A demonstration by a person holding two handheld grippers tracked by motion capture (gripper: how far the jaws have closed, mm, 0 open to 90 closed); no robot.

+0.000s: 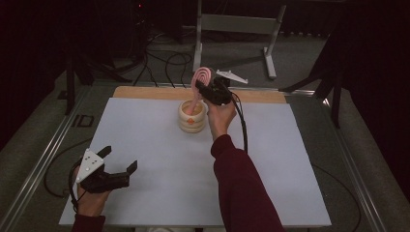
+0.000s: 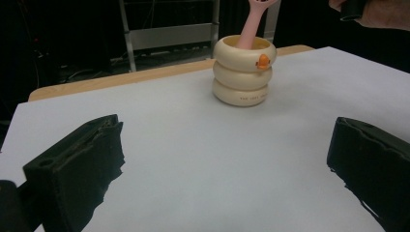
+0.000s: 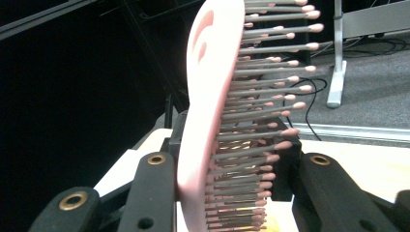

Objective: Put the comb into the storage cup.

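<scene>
— Up near the centre top of the high view, what is the right gripper [image 1: 207, 87] doing?
— Its jaws are clamped on the pink hairbrush [image 1: 200, 79], whose handle stands in the cream ringed cup [image 1: 192, 117] on the white sheet [image 1: 169, 164].
— And lower left?
— There the left gripper [image 1: 118, 162] hovers over the sheet, jaws spread, nothing between them.
— From the left gripper view?
— Two black jaws stand wide apart at the bottom corners; the cup [image 2: 243, 71] sits upper centre with the brush handle [image 2: 254, 26] rising from it.
— The right gripper view?
— Centre frame, the brush head [image 3: 212, 96] is pinched between both jaws, bristles [image 3: 266, 96] pointing right.
</scene>
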